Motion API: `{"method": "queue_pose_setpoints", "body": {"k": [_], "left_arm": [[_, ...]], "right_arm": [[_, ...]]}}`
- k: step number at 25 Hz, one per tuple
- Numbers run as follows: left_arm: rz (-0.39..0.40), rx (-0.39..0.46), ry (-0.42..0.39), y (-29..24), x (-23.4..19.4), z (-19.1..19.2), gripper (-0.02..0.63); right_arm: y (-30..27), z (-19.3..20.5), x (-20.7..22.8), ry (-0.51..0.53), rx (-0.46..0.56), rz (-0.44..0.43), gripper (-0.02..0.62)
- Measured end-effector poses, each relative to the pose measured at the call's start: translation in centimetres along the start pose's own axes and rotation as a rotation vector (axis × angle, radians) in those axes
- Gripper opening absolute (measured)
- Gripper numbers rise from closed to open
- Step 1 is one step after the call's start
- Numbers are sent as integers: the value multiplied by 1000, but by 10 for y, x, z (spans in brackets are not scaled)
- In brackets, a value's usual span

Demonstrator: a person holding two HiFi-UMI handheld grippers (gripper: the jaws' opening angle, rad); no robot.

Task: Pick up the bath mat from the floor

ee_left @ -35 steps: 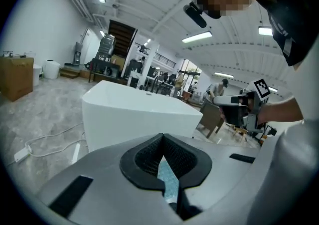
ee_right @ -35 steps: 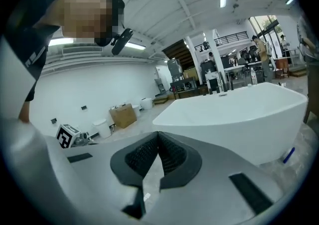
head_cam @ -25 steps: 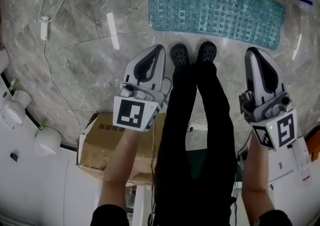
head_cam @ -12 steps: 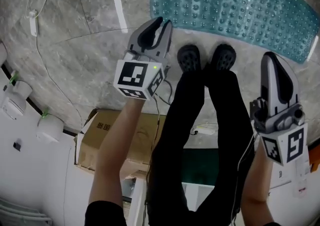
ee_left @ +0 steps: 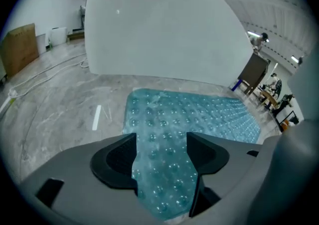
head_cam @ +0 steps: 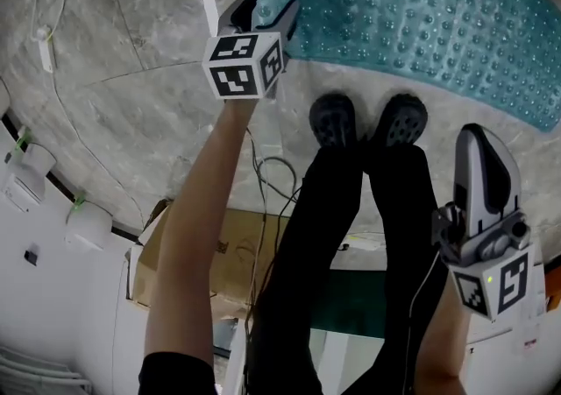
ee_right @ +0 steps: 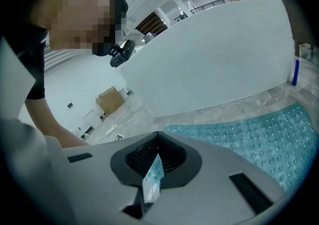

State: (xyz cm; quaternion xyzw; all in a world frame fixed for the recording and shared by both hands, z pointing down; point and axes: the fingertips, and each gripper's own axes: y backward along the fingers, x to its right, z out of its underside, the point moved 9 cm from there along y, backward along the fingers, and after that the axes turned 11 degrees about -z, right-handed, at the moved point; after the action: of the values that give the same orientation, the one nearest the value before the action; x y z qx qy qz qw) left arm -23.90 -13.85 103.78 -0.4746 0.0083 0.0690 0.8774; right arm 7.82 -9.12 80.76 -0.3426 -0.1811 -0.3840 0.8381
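Observation:
The teal bath mat (head_cam: pixel 412 8) with round bumps lies flat on the grey marble floor in front of the person's shoes (head_cam: pixel 333 117). My left gripper (head_cam: pixel 267 10) is stretched out over the mat's near left corner, and its jaws are opening. In the left gripper view the mat (ee_left: pixel 194 114) shows through the wide gap of the left gripper (ee_left: pixel 162 141), and the pads do not press on it. My right gripper (head_cam: pixel 484 141) hangs back near the right leg, shut and holding nothing. The right gripper view shows the mat (ee_right: pixel 254 139) beyond the closed tips of the right gripper (ee_right: pixel 158 139).
A white curved wall (ee_left: pixel 164 24) stands behind the mat. A white tape strip (head_cam: pixel 209 6) lies on the floor left of the mat. A thin cable (head_cam: pixel 53 95) with a white plug (head_cam: pixel 41 50) runs at the left. A cardboard box (head_cam: pixel 232 253) sits behind the legs.
My left gripper has reached forward from beside the legs to the mat's near left corner and gone from shut to open. The right gripper has dropped back, still shut.

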Motion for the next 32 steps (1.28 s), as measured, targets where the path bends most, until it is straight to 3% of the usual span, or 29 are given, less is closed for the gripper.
{"method": "queue_pose_setpoints", "body": {"k": [6, 9, 15, 19, 32], "left_arm": [[-134, -45, 15, -56, -24, 8, 339], [-160, -48, 45, -70, -24, 4, 341], [-230, -111, 42, -89, -20, 6, 355], [-256, -106, 38, -89, -17, 6, 354], [-232, -129, -17, -88, -6, 0, 202]], "right_arm": [[-7, 12, 10, -58, 26, 10, 12], [-13, 13, 11, -64, 27, -4, 12], [-20, 15, 14, -90, 27, -9, 12], [-21, 15, 15, -91, 24, -16, 12], [-32, 8, 14, -137, 51, -44, 12]]}}
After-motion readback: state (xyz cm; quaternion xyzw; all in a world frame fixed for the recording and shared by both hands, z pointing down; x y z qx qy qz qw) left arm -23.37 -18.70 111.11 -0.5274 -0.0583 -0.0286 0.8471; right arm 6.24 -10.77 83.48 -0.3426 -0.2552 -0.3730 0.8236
